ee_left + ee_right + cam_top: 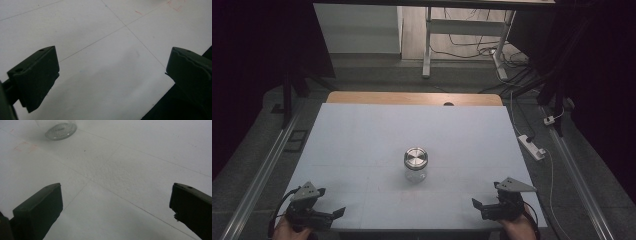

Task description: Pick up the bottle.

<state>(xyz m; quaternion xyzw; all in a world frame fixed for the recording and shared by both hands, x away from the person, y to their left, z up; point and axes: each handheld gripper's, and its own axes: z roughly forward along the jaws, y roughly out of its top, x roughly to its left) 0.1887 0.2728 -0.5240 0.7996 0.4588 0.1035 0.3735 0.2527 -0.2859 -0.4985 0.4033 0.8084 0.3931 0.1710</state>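
Two handheld tongs sit at the bottom of the high view, each held by a hand coming in from the lower edge. The left tongs (332, 214) are at the lower left corner of the tabletop (362, 135), the right tongs (478, 205) at the lower right. Both are released, jaws spread wide, with nothing between them and nothing touched; each gripper view shows bare white surface between its two black jaws.

A small clear glass jar (415, 165) with a round silver metal lid stands upright near the middle of the frame, well apart from both tongs and roughly midway between them, higher in the picture. In the right gripper view its base appears at the upper left, blurred.

The tabletop is white with faint thin lines and a wooden far edge. Beyond it, the dim room has a grey floor, loose cables, a white power strip (532, 146) at right, and a metal-legged frame at the top.
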